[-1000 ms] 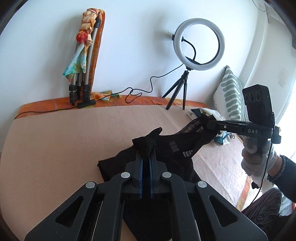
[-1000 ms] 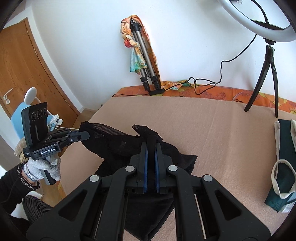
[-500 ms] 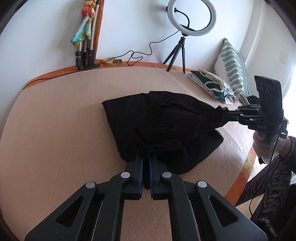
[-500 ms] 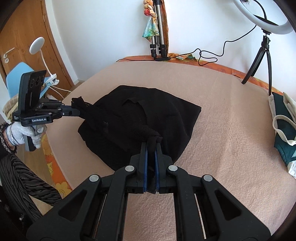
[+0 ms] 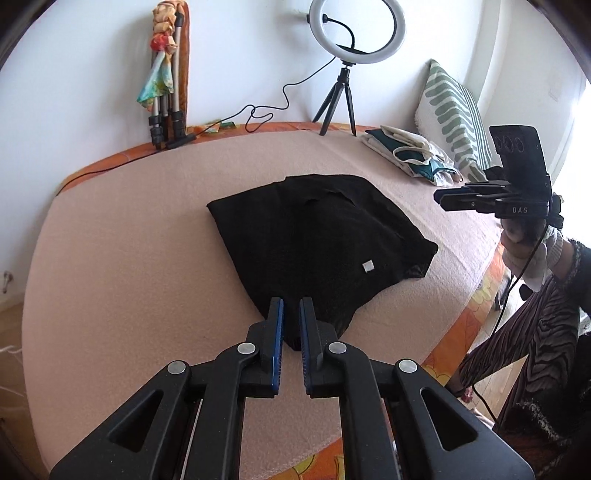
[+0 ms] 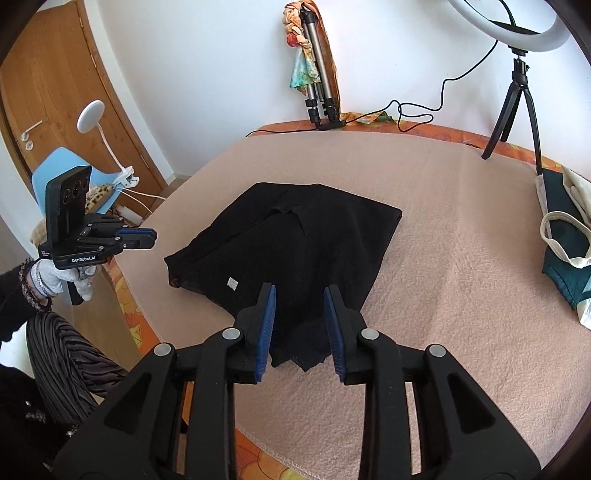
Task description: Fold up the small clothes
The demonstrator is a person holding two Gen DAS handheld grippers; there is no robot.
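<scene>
Centre frame on the bed: black garment lying flat, folded. My left gripper fingers narrowly parted, right gripper wider; both empty above its near corner. Judged: fold laid; next, regrip an edge for another fold. Cloth bags at right, ring light behind, neither obstructing.

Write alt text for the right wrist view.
A black garment lies folded on a peach blanket, its near corner between the open right gripper fingers. The left gripper hovers off the bed's left edge, holding nothing.
</scene>
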